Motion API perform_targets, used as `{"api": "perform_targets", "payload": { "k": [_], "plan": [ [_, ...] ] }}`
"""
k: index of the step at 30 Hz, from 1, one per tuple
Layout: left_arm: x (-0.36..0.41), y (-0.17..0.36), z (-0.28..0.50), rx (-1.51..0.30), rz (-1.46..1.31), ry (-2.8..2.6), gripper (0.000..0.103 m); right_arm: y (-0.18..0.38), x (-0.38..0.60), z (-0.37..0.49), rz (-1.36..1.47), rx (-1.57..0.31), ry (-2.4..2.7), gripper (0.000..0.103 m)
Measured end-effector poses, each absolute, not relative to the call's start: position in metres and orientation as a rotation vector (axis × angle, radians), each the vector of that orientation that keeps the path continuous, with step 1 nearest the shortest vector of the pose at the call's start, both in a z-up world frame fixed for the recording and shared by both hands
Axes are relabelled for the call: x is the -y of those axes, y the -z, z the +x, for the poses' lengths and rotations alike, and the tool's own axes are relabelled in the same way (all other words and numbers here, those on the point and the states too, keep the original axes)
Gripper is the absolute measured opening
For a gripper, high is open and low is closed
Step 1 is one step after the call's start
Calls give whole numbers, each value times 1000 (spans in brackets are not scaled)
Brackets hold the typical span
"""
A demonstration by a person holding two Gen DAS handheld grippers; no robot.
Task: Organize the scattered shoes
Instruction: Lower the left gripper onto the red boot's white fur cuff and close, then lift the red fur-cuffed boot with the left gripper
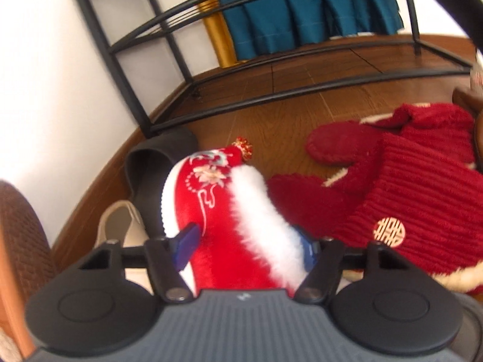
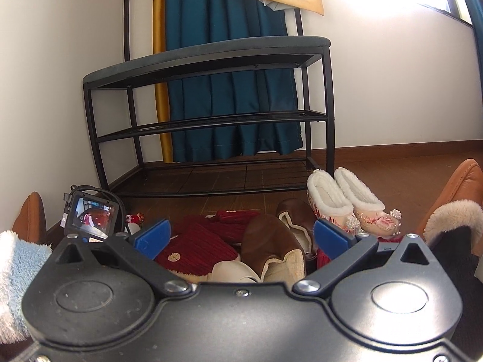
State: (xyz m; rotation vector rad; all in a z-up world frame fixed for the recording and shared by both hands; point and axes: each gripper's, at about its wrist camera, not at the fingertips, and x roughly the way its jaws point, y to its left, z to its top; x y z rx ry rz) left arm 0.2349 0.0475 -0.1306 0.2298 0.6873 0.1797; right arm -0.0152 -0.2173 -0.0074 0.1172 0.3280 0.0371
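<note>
Glossy red satin with white fur trim is seen on the embroidered shoe (image 1: 208,199); ribbed plush on the red slippers (image 1: 422,199); matt black metal on the rack (image 2: 211,111); polished wood on the floor (image 1: 271,120).

Tan shoe (image 1: 120,226) half behind fingers (image 1: 187,238)
</note>
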Motion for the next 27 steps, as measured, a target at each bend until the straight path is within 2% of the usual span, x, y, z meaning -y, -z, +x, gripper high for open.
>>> {"api": "perform_targets", "payload": {
  "k": [2, 4, 9, 12, 15, 19, 22, 27],
  "plan": [
    [-53, 128, 232, -686, 221, -193, 56, 6, 218, -15, 119, -323, -38, 103],
    [-62, 124, 228, -679, 198, -240, 40, 4, 219, -16, 120, -314, -41, 103],
    [-96, 118, 220, -693, 128, -259, 26, 1, 221, -18, 126, -291, -46, 103],
    [-109, 114, 219, -720, 77, -261, 26, 0, 221, -17, 132, -288, -46, 103],
    [-120, 116, 224, -776, 42, -264, 31, -1, 222, -18, 136, -283, -50, 103],
    [-114, 123, 227, -773, 166, -244, 35, -1, 224, -18, 136, -282, -47, 103],
    [-111, 127, 226, -765, 199, -238, 28, 0, 225, -18, 139, -287, -46, 103],
    [-127, 119, 210, -749, 64, -203, 18, -5, 227, -22, 133, -269, -53, 103]
  ]
}}
